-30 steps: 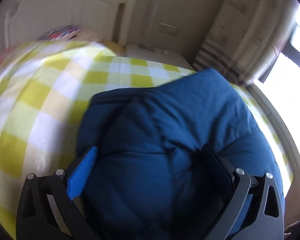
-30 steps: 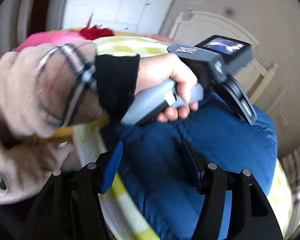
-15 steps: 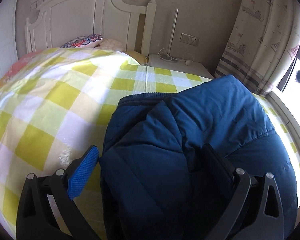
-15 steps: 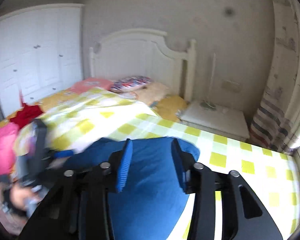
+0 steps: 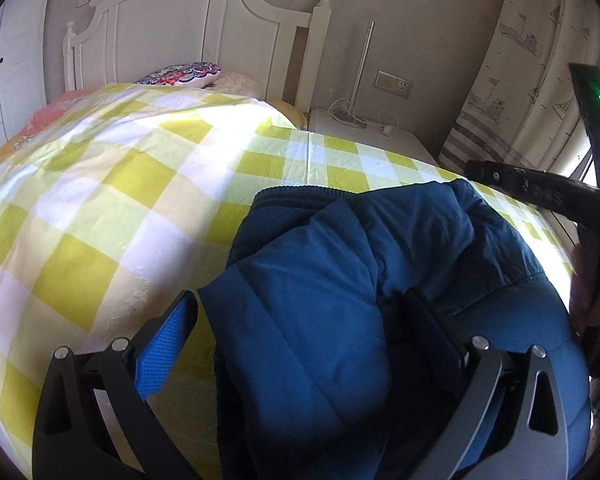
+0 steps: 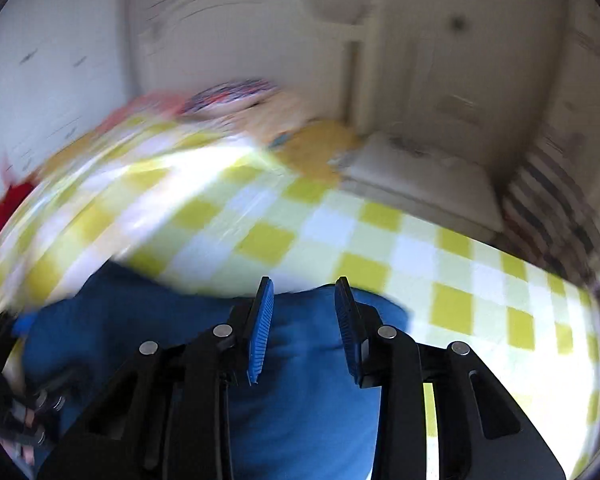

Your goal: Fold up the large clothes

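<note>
A dark blue padded jacket [image 5: 380, 272] lies bunched and partly folded on a yellow-and-white checked bedspread [image 5: 120, 200]. My left gripper [image 5: 300, 320] is wide open, its jaws straddling a folded edge of the jacket without closing on it. In the right wrist view, which is blurred by motion, the jacket [image 6: 300, 380] fills the lower middle. My right gripper [image 6: 302, 320] hovers over it, jaws partly open with only blue fabric showing behind the gap. The right gripper's body [image 5: 540, 192] shows at the right edge of the left wrist view.
A white headboard [image 5: 188, 32] and a patterned pillow [image 5: 180, 74] stand at the far end of the bed. A white nightstand [image 5: 364, 128] with cables sits beside it, a curtain [image 5: 512, 80] to the right. Red and pink clothes [image 6: 0, 216] lie at the left.
The right gripper has swung down and closer over the jacket, and its jaws have narrowed. The left gripper stays open over the jacket, its view shifted slightly. The right gripper has entered the left view.
</note>
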Demonstrator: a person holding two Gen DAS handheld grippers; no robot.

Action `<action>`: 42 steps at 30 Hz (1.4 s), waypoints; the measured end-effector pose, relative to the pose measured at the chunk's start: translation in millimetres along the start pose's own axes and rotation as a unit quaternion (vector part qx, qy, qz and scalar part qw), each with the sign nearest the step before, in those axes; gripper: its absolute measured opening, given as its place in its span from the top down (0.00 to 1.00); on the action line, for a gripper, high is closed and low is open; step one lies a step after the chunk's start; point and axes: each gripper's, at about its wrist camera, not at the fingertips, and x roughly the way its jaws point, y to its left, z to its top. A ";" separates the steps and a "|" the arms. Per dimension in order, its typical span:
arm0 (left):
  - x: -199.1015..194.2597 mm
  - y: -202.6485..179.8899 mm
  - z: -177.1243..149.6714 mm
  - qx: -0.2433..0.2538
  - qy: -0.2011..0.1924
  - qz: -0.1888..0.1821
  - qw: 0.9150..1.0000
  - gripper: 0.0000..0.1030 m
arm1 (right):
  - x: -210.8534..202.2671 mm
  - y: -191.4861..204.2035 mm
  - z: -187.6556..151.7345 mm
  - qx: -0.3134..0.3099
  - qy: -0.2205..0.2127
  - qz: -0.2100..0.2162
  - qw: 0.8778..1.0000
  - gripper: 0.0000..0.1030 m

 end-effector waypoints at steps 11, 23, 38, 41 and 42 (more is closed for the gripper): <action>-38.2 17.9 -9.8 -0.061 0.027 -0.030 0.997 0.02 | -16.9 42.0 13.0 -0.079 0.021 0.025 0.996 0.67; -52.8 12.7 -46.3 -0.053 -0.038 0.006 0.998 0.02 | -17.4 107.3 6.0 -0.148 0.053 0.061 0.986 0.67; -51.2 24.2 -54.1 -0.071 -0.043 -0.018 0.996 0.02 | -40.1 110.0 -5.6 -0.117 0.034 0.096 0.988 0.13; -50.2 24.9 -54.4 -0.075 -0.043 -0.022 0.996 0.02 | -25.9 111.9 -26.2 -0.158 0.070 0.043 0.984 0.11; -49.9 25.2 -54.5 -0.075 -0.042 -0.024 0.996 0.02 | -21.5 111.0 -30.8 -0.159 0.080 0.040 0.983 0.11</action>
